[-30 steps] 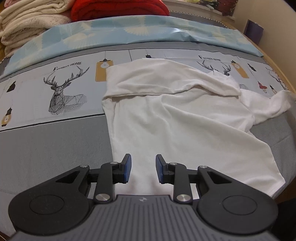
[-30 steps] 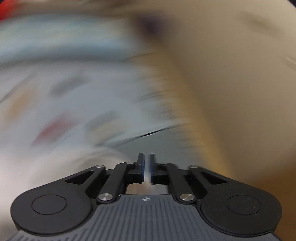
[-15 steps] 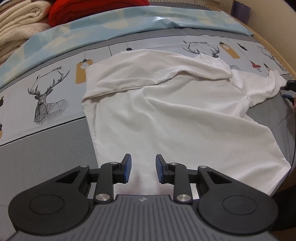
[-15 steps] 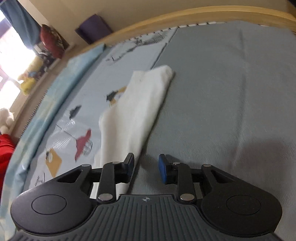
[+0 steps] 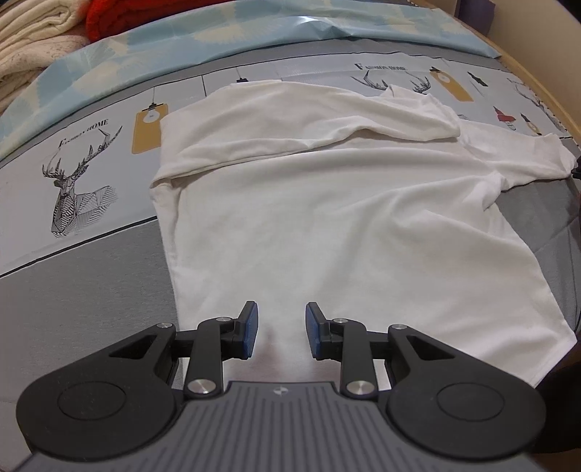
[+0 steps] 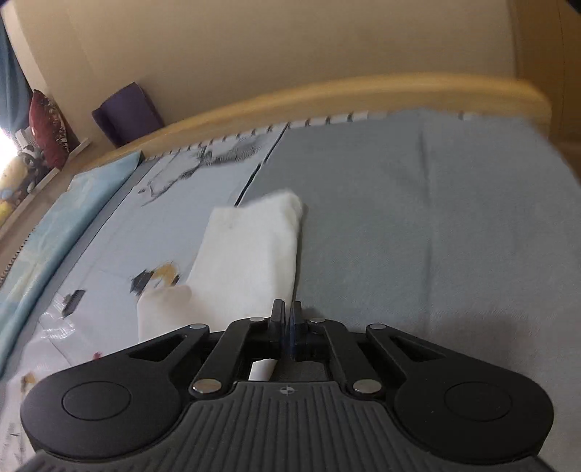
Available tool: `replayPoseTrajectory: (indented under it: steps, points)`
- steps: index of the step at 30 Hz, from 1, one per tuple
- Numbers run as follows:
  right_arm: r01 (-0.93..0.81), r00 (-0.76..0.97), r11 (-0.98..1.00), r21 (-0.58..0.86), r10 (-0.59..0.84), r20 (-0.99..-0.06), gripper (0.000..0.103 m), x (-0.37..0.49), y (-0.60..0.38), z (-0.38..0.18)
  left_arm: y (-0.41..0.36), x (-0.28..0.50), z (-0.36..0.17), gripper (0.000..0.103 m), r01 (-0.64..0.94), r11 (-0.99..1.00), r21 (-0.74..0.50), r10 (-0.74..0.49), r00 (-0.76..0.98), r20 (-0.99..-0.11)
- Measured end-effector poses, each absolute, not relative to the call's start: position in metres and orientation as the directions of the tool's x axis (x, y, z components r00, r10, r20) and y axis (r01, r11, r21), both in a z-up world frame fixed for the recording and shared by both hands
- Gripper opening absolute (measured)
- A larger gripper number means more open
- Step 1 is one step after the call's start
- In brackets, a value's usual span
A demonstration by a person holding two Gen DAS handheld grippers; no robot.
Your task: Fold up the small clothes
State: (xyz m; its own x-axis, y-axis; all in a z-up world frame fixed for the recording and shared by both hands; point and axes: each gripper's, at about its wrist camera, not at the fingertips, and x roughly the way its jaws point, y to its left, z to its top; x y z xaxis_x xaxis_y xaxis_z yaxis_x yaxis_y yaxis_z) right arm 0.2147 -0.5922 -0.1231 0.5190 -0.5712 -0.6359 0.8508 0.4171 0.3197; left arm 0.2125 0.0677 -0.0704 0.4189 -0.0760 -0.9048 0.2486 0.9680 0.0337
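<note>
A white T-shirt lies spread on the bed, its far side folded over onto the body. One sleeve sticks out at the right. My left gripper is open and empty, hovering over the shirt's near hem. In the right wrist view my right gripper is shut on the edge of the white sleeve, which stretches away from the jaws over the sheet.
The bed has a grey sheet with a deer-print band and a light blue cover behind. Cream blankets and a red one are stacked far left. A wooden bed frame and wall lie past the sleeve.
My right gripper has closed on the sleeve edge; half a second ago it was open beside it. The left gripper has shifted slightly and stays open over the hem.
</note>
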Motion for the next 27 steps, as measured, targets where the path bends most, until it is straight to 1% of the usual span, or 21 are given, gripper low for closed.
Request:
replayPoseTrajectory:
  steps: [2, 4, 6, 8, 9, 11, 13, 15, 16, 18, 20, 21, 22, 24, 25, 26, 27]
  points:
    - [0.852, 0.512, 0.437, 0.289, -0.577, -0.636, 0.006, 0.217, -0.59, -0.117, 0.068, 0.213, -0.07, 0.032, 0.245, 0.969, 0.031, -0.077, 0.421, -0.904]
    - [0.853, 0.508, 0.459, 0.248, -0.621, -0.597, 0.006, 0.218, -0.574, -0.103, 0.068, 0.214, -0.068, 0.032, 0.237, 0.971, 0.023, -0.083, 0.427, -0.901]
    - [0.792, 0.591, 0.556, 0.253, -0.591, -0.55, 0.006, 0.227, -0.554, -0.09, 0.069, 0.214, -0.065, 0.032, 0.223, 0.975, 0.012, -0.091, 0.445, -0.891]
    - [0.663, 0.717, 0.691, 0.289, -0.474, -0.512, 0.006, 0.237, -0.521, -0.076, 0.07, 0.214, -0.057, 0.032, 0.201, 0.98, -0.001, -0.1, 0.487, -0.867]
    - [0.578, 0.775, 0.752, 0.315, -0.387, -0.499, 0.006, 0.244, -0.504, -0.072, 0.073, 0.214, -0.051, 0.032, 0.176, 0.984, -0.006, -0.1, 0.529, -0.843]
    - [0.382, 0.855, 0.845, 0.373, -0.17, -0.491, 0.006, 0.259, -0.467, -0.067, 0.077, 0.221, -0.043, 0.032, 0.135, 0.991, -0.008, -0.085, 0.573, -0.815]
    - [0.206, 0.865, 0.873, 0.441, 0.049, -0.499, 0.006, 0.274, -0.428, -0.071, 0.076, 0.238, -0.035, 0.031, 0.097, 0.995, 0.003, -0.055, 0.597, -0.801]
    - [0.113, 0.831, 0.877, 0.467, 0.174, -0.528, 0.006, 0.286, -0.395, -0.08, 0.073, 0.259, -0.024, 0.031, 0.078, 0.997, -0.01, -0.058, 0.65, -0.758]
    - [0.086, 0.809, 0.884, 0.46, 0.207, -0.55, 0.006, 0.292, -0.377, -0.086, 0.073, 0.268, -0.021, 0.031, 0.071, 0.997, -0.019, -0.062, 0.67, -0.739]
    - [0.072, 0.776, 0.886, 0.458, 0.238, -0.583, 0.009, 0.3, -0.355, -0.097, 0.071, 0.281, -0.02, 0.031, 0.063, 0.998, -0.028, -0.065, 0.713, -0.698]
    - [0.075, 0.739, 0.881, 0.467, 0.265, -0.619, 0.016, 0.309, -0.339, -0.11, 0.071, 0.284, -0.029, 0.031, 0.065, 0.997, -0.028, -0.068, 0.758, -0.649]
    - [0.086, 0.729, 0.885, 0.458, 0.258, -0.635, 0.016, 0.31, -0.332, -0.115, 0.07, 0.288, -0.035, 0.031, 0.066, 0.997, -0.031, -0.07, 0.749, -0.659]
    - [0.092, 0.717, 0.89, 0.448, 0.253, -0.649, 0.016, 0.312, -0.326, -0.117, 0.068, 0.295, -0.04, 0.03, 0.059, 0.998, -0.035, -0.067, 0.723, -0.688]
    - [0.1, 0.698, 0.896, 0.433, 0.247, -0.672, 0.017, 0.318, -0.319, -0.124, 0.066, 0.3, -0.045, 0.029, 0.081, 0.993, -0.084, -0.117, 0.724, -0.68]
    - [0.093, 0.69, 0.899, 0.427, 0.251, -0.678, 0.015, 0.321, -0.313, -0.126, 0.062, 0.304, -0.047, 0.029, 0.107, 0.99, -0.092, -0.141, 0.717, -0.683]
    - [0.078, 0.686, 0.908, 0.413, 0.252, -0.683, 0.0, 0.323, -0.309, -0.127, 0.056, 0.306, -0.048, 0.029, 0.143, 0.985, -0.096, -0.17, 0.718, -0.675]
    - [0.061, 0.695, 0.919, 0.389, 0.241, -0.678, 0.0, 0.322, -0.302, -0.125, 0.051, 0.305, -0.048, 0.03, 0.185, 0.978, -0.098, -0.203, 0.732, -0.65]
